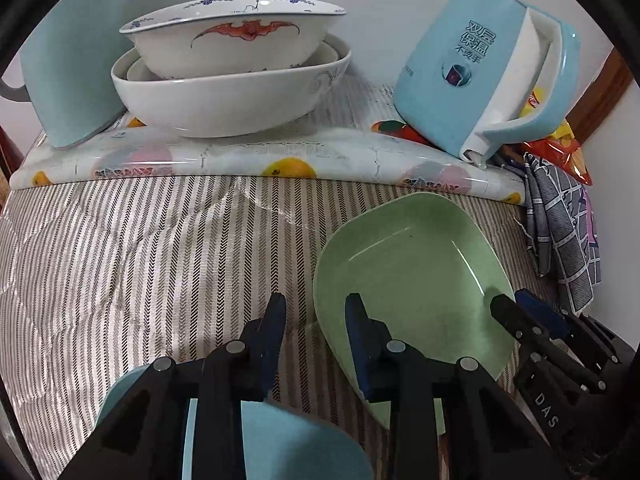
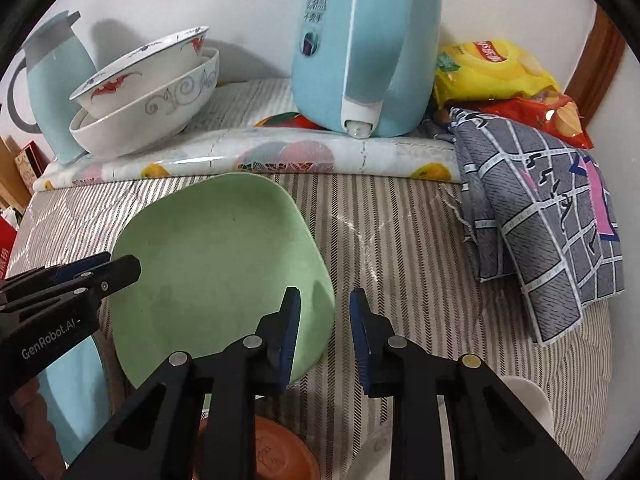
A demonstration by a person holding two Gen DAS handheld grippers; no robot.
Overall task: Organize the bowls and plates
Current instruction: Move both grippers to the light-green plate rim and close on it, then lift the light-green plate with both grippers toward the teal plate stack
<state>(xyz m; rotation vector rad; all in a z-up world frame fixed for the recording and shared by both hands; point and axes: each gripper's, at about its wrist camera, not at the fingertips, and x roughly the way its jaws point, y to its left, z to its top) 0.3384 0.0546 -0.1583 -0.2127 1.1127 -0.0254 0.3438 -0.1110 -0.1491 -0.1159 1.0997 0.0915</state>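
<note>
Left wrist view: the blue plate [image 1: 280,440] at the bottom edge is mostly hidden under the left gripper [image 1: 316,316] and cut off by the frame. The jug [image 1: 76,64] at far left is also cut off. The green plate [image 1: 412,280] is pale, squarish with rounded corners, and tilted, its near edge raised off the striped cloth [image 1: 160,248]. The left gripper's jaws stand well apart around the plate's left rim, one finger over the cloth, the other over the plate's inside; whether they touch it cannot be told. The right gripper [image 1: 516,304] reaches the plate's right rim, and its opening is hard to judge here. Behind, stacked bowls [image 1: 232,80] sit on a floral mat [image 1: 280,152] beside a kettle [image 1: 480,72].

Right wrist view: the right gripper [image 2: 325,308] is open, its jaws either side of the green plate's [image 2: 224,272] right rim, contact unclear. The left gripper [image 2: 116,268] enters from the left, its tips at the plate's far rim. A brown dish [image 2: 280,452] and a white dish [image 2: 528,400] are largely hidden below. A checked towel [image 2: 540,216] and snack bags [image 2: 500,80] lie to the right.
</note>
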